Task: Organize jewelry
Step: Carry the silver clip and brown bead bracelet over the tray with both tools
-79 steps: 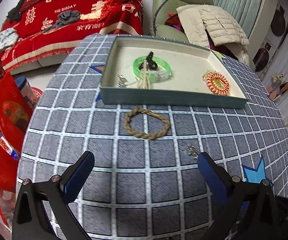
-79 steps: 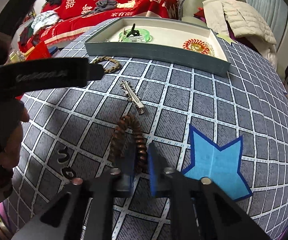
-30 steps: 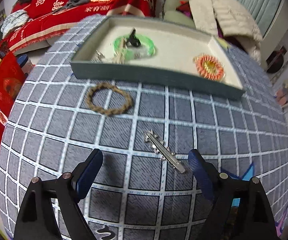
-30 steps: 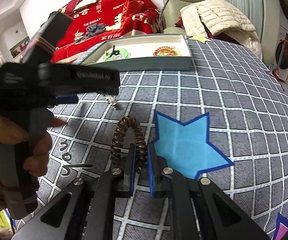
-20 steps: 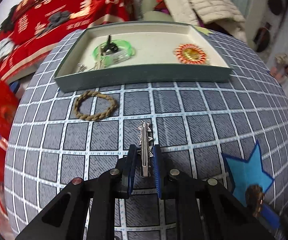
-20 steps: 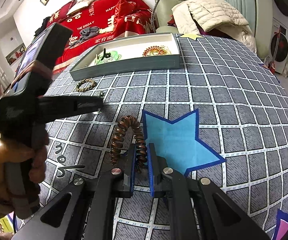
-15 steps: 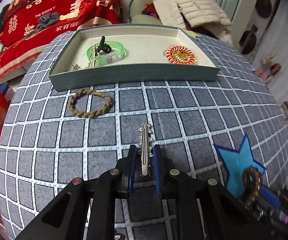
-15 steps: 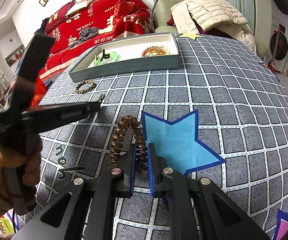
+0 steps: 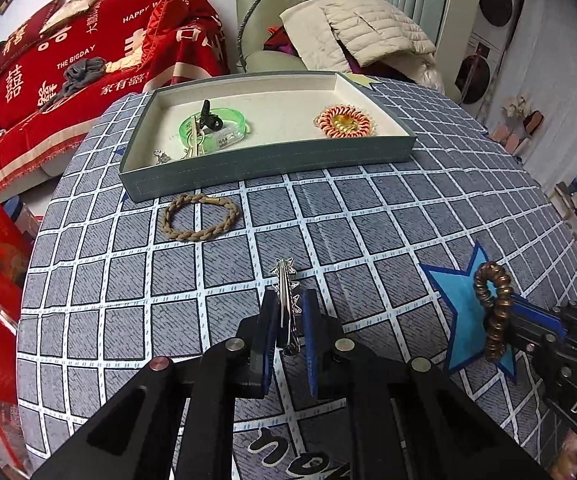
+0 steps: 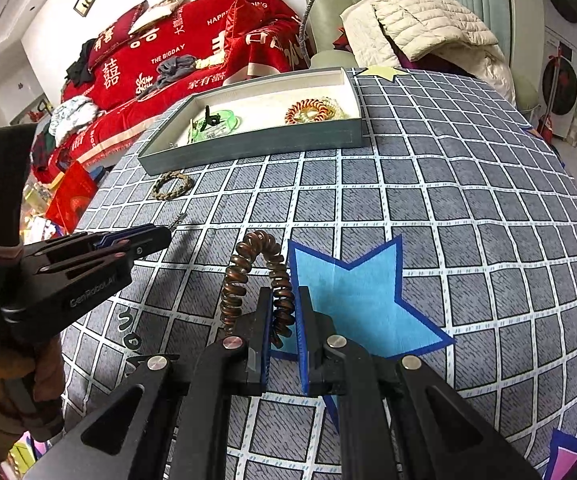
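The left gripper point(image 9: 288, 316) is pinched on a silver hair clip point(image 9: 286, 286), its two blue pads pressed against the clip's sides while the spiky front end sticks out ahead of the fingertips, above the checked grey cloth of the counter point(image 9: 368, 208). The right gripper point(image 10: 284, 320) is clamped on a brown coiled hair tie point(image 10: 256, 276) — the coil arches up and to the left of the pads, with one end of the loop squeezed between them. It hangs over the edge of a light blue star point(image 10: 352, 296) on the cloth. In the left wrist view the same hair tie point(image 9: 492, 312) shows at the right edge, held up by the right gripper above that star point(image 9: 460, 320). Farther back on the counter stands a shallow grey-green tray point(image 9: 268, 164) with a cream floor. Inside it lie a green bracelet point(image 9: 212, 126) with a small black clip point(image 9: 208, 114) resting on it, toward the left, and an orange-and-white woven round piece point(image 9: 344, 122) toward the right, well apart from the bracelet. A tan braided bracelet point(image 9: 200, 220) lies flat on the cloth just in front of the tray's near wall, outside it — between the tray and the left gripper.
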The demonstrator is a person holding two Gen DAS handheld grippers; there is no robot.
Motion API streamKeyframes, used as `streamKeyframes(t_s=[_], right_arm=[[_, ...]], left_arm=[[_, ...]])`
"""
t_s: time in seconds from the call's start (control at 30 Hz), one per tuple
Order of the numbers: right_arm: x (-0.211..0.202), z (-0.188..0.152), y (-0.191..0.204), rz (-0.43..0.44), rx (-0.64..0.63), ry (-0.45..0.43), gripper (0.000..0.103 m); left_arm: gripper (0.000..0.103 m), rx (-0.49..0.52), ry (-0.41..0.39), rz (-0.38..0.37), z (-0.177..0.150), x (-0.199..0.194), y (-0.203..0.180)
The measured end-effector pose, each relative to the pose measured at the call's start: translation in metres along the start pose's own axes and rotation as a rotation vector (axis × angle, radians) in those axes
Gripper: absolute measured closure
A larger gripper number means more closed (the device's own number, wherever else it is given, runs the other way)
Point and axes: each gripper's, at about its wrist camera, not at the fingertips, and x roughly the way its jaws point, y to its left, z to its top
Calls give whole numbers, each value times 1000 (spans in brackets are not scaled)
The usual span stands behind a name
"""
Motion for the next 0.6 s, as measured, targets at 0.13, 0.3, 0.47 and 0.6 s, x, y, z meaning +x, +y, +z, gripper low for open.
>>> streamKeyframes(t_s=[0.13, 0.3, 0.47, 0.6], right_arm=[[-1, 3, 1, -9, 4, 2, 91], [-3, 10, 1, -15, 8, -2, 91], [-2, 17, 2, -6, 13, -5, 91], [-3, 21, 5, -6, 5, -8, 91]], left_arm=[[69, -14, -16, -25, 3, -4, 3], [69, -8, -34, -39, 8, -9, 3], [69, -17, -57, -41, 11, -16, 8], [69, -19, -70, -43, 14, -20, 13]])
